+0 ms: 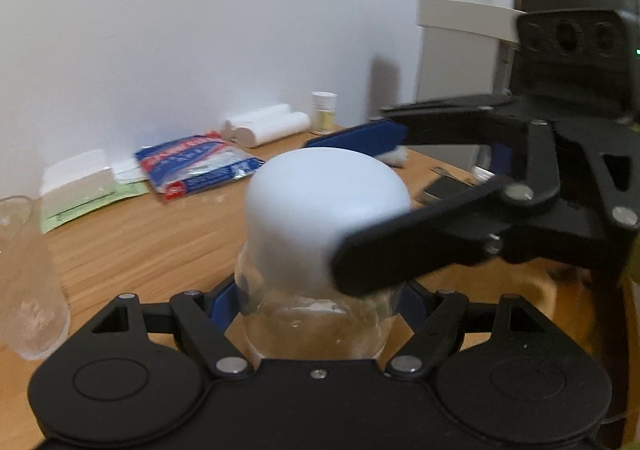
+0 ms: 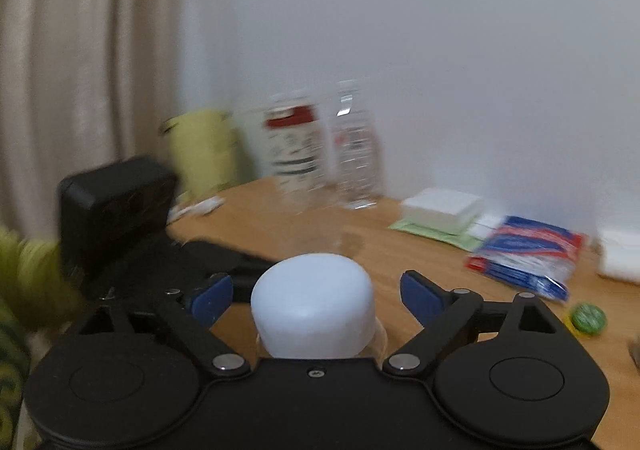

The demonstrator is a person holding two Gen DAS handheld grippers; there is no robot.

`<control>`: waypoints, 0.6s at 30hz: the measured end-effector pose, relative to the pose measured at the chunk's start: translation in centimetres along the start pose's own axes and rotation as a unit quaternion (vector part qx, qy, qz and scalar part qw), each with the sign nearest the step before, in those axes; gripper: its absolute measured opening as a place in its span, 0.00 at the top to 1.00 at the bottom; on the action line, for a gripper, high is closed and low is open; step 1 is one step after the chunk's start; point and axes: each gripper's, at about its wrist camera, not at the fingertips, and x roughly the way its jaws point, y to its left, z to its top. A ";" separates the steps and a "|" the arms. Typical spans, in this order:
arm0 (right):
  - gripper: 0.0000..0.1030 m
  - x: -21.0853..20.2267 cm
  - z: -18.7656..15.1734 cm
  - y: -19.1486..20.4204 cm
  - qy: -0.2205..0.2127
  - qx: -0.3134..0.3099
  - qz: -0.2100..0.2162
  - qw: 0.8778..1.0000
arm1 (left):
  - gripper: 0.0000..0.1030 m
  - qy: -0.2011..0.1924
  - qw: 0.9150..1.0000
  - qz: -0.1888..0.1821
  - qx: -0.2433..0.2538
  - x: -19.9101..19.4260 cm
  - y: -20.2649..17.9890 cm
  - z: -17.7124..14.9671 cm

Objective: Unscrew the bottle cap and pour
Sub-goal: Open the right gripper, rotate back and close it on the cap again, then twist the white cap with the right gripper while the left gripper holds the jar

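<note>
Left claw [image 1: 316, 304]: clamped low on the clear bottle [image 1: 316, 330], blue pads pressed against either side of the glass just under the cap; bottle stands upright, long axis vertical, directly ahead between the fingers.
Cap [image 1: 326, 210]: white, domed, seated on the bottle's neck, above the left claw's grip line.
Right claw [image 2: 316, 300]: spread apart, one blue pad on each side of the cap [image 2: 314, 310], neither touching; cap sits centred between them, close in to the claw's body.
Deciding relation: cap is level with and between the right claw's fingers, so closing straight in should seat the grip; twist axis runs upright.
Glass tumbler [image 1: 28, 274]: left of the left claw, on the wooden surface [image 1: 132, 246], likely the pour target.
</note>
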 end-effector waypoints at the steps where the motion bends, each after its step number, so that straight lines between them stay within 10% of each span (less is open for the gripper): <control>1: 0.09 0.0 0.0 0.2 -0.001 0.002 -0.011 1.000 | 0.23 0.000 1.000 0.012 -0.005 0.0 -0.2 0.0; 6: 0.10 0.3 0.1 2.2 0.001 0.026 -0.092 0.995 | 0.23 -0.005 0.999 0.046 -0.016 0.0 -1.1 0.2; 18: 0.32 1.7 -0.1 3.5 0.023 0.019 -0.114 0.993 | 0.23 -0.005 0.997 0.077 -0.026 -0.1 -2.0 0.3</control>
